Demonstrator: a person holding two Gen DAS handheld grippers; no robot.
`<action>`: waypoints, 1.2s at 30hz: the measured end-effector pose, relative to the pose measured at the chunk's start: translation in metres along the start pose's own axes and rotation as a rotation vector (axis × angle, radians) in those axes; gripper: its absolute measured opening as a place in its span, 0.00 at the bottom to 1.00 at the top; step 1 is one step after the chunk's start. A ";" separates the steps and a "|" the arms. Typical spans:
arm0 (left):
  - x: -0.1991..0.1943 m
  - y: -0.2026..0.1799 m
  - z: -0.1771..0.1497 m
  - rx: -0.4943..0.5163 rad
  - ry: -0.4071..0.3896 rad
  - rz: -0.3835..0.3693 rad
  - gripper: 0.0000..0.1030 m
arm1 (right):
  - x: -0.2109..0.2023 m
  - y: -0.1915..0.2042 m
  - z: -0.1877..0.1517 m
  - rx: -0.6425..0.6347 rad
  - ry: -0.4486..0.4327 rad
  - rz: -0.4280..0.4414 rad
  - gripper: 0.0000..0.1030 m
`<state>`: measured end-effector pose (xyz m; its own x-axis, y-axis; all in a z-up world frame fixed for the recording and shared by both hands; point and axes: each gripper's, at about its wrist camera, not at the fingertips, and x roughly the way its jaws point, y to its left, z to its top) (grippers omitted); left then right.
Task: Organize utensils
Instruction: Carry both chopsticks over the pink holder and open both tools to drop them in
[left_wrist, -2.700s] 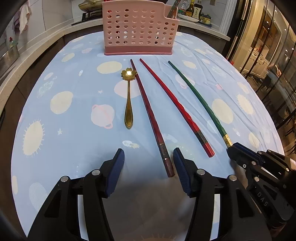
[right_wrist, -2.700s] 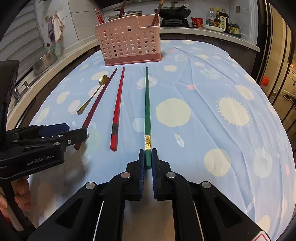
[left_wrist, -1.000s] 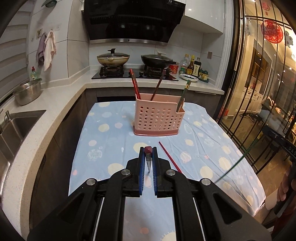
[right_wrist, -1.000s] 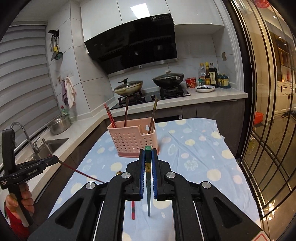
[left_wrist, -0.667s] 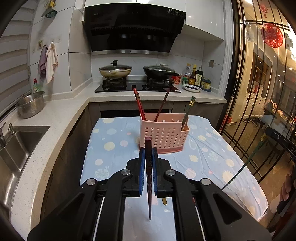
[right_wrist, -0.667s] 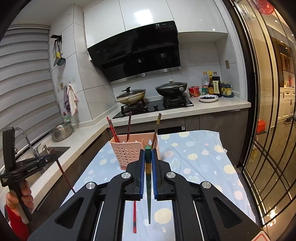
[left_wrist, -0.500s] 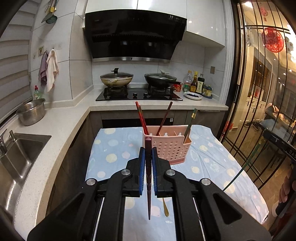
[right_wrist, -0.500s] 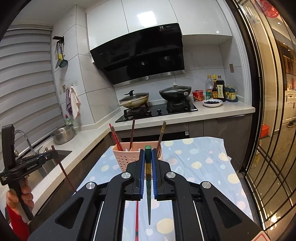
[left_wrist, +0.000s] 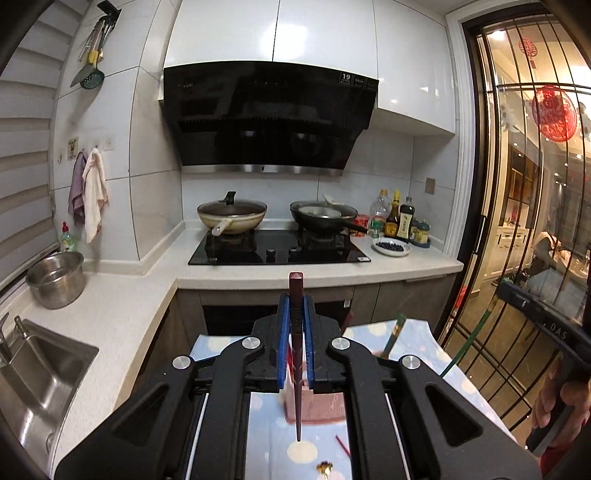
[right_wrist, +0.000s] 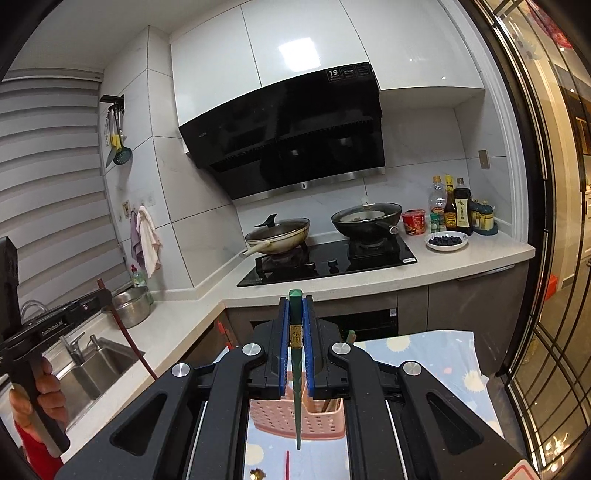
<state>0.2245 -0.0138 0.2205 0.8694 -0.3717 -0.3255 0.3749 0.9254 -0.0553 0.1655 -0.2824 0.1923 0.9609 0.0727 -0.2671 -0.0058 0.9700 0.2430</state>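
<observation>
- My left tongs (left_wrist: 295, 321) clamp a dark red wooden chopstick (left_wrist: 296, 369), upright, tip down above the pink perforated plastic basket (left_wrist: 321, 410).
- My right tongs (right_wrist: 295, 325) pinch a green chopstick (right_wrist: 296, 387), likewise vertical.
- Left tongs' side reads "GenRobot.AI".

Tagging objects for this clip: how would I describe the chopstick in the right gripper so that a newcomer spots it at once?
Start at the pink perforated basket on the blue spotted tablecloth. Hanging upright in front of it, clamped between the blue fingers of the right gripper, is the green chopstick. Its colour and gold band set it apart from the dark red chopstick in the left gripper.
</observation>
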 end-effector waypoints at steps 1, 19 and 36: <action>0.004 0.000 0.006 -0.001 -0.006 -0.002 0.07 | 0.007 0.001 0.004 -0.004 0.001 -0.003 0.06; 0.106 -0.004 0.020 -0.007 0.071 -0.016 0.07 | 0.121 0.013 0.015 0.000 0.064 0.000 0.06; 0.144 0.016 -0.028 -0.059 0.192 0.041 0.35 | 0.155 0.001 -0.034 -0.014 0.173 -0.053 0.39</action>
<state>0.3467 -0.0502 0.1460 0.8041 -0.3176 -0.5026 0.3157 0.9444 -0.0918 0.3055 -0.2626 0.1192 0.8980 0.0595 -0.4359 0.0383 0.9765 0.2121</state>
